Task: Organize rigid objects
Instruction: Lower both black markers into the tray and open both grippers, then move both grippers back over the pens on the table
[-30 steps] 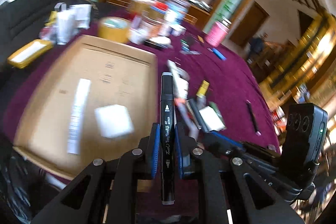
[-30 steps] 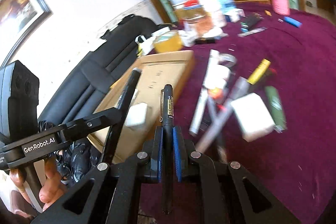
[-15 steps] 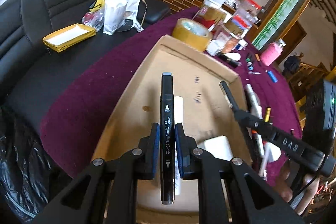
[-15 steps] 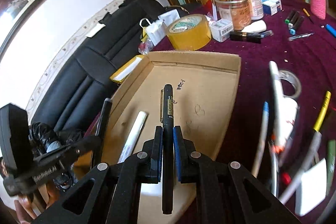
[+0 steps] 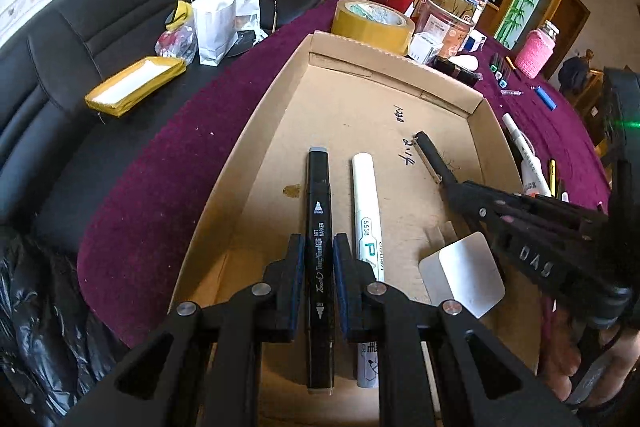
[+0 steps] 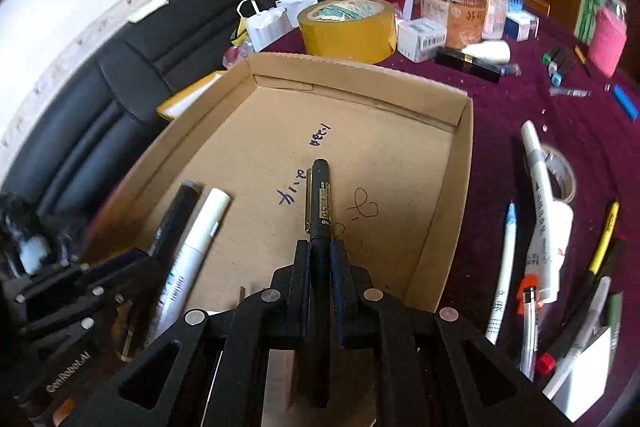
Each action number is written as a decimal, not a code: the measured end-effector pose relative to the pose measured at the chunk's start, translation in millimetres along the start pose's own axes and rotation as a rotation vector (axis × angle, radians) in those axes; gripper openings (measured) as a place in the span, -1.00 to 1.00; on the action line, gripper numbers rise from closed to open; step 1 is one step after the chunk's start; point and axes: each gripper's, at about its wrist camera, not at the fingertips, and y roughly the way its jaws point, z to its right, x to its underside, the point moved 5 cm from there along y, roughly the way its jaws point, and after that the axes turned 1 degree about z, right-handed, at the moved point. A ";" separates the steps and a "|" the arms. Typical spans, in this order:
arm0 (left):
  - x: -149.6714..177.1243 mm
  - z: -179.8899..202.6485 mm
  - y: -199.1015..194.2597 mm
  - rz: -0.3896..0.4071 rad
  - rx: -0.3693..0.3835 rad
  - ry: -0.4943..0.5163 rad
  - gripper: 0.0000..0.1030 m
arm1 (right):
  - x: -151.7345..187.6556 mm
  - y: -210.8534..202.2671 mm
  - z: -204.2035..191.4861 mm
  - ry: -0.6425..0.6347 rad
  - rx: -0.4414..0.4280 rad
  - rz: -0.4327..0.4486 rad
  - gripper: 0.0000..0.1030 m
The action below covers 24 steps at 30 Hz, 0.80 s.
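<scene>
My left gripper (image 5: 316,247) is shut on a black art marker (image 5: 319,211), which points forward just above the floor of the shallow cardboard box (image 5: 264,115). A white marker (image 5: 366,203) lies in the box right beside it. My right gripper (image 6: 319,255) is shut on a thin black pen (image 6: 320,199) over the box (image 6: 456,163) floor, to the right of the left gripper. In the left wrist view the right gripper (image 5: 450,187) comes in from the right with that pen (image 5: 430,155). A white square card (image 5: 464,275) rests near the box's front.
Loose pens and markers (image 6: 540,211) lie on the purple cloth right of the box. A roll of yellow tape (image 6: 348,27), jars and small cartons (image 6: 420,39) stand behind it. A black sofa (image 5: 80,39) with bags sits on the left.
Both grippers have swung left from the pile of pens to over the cardboard box and come down toward its floor, each still holding its pen.
</scene>
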 end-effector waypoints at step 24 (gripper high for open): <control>24.5 158.1 -76.2 0.253 0.207 0.124 0.40 | 101.8 -147.2 91.5 0.185 -0.202 0.247 0.30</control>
